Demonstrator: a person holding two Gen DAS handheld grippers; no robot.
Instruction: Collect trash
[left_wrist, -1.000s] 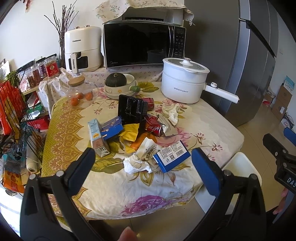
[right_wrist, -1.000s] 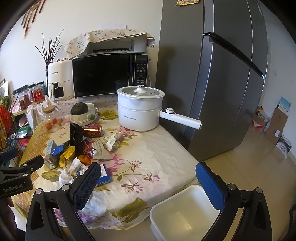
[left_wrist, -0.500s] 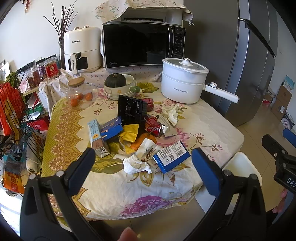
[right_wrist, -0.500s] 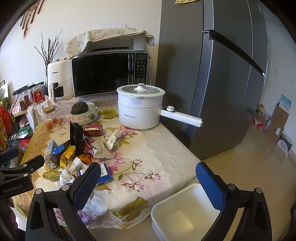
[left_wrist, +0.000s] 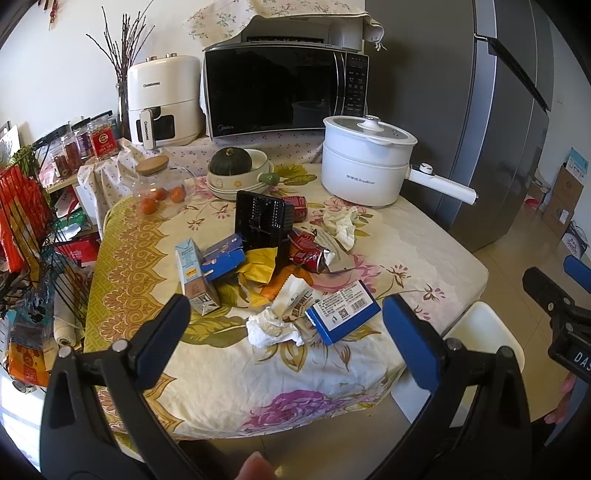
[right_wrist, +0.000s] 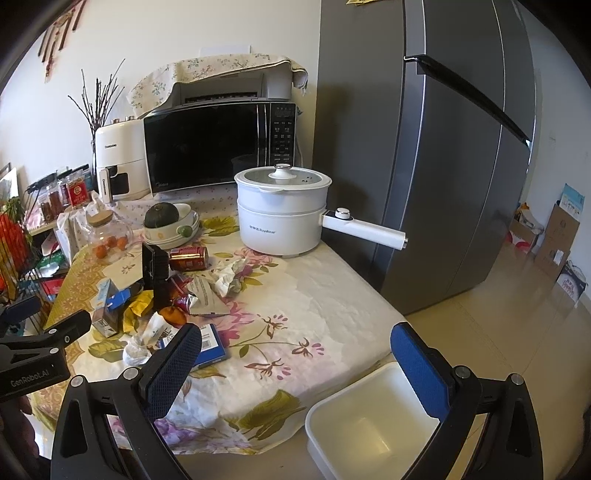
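While nothing has shifted over the last second, left gripper (left_wrist: 286, 317) and right gripper (right_wrist: 295, 356) hover wide, empty; trash pile (left_wrist: 280, 273) untouched on table (left_wrist: 229, 365), white bin (right_wrist: 369, 424) empty below — collecting not started.

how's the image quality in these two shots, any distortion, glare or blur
Left wrist view: strong fisheye bending, dark vignetted corners, the glossy black microwave door mirrors the room. Right wrist view: same curvature, the tall grey fridge bows outward; table trash sharp in both.
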